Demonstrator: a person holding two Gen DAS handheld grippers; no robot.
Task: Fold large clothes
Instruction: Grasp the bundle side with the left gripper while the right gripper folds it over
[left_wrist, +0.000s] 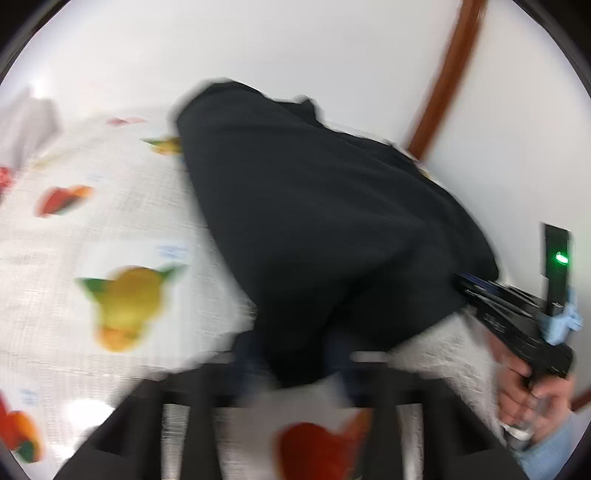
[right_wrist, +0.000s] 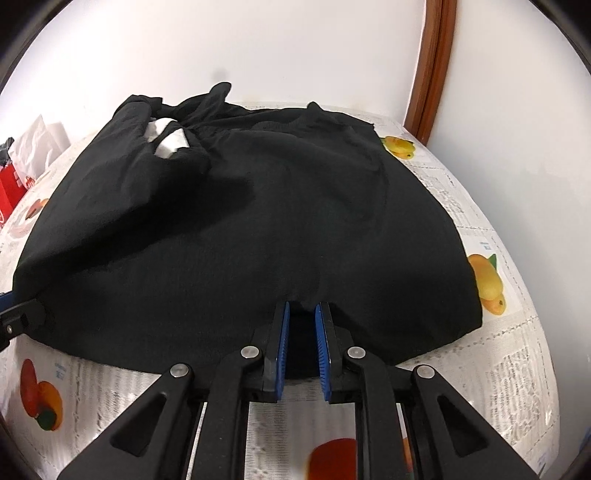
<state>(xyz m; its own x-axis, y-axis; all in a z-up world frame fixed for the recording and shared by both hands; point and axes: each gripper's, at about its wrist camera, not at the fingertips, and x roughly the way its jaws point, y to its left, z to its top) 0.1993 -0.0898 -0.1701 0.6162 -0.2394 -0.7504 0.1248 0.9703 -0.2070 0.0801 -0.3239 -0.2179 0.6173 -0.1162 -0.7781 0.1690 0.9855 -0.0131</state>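
A large black garment lies spread on the table with the fruit-print cloth, its sleeves bunched at the far left. My right gripper is at the near hem, its blue pads shut on a fold of the black fabric. In the blurred left wrist view the garment runs down between the fingers of my left gripper, which is shut on its edge. The left gripper shows at the garment's near left corner. A hand holds the right gripper at the right.
A red bag and white bags stand at the table's far left. A white wall runs behind the table, with a brown wooden frame at the far right. Printed tablecloth shows to the left of the garment.
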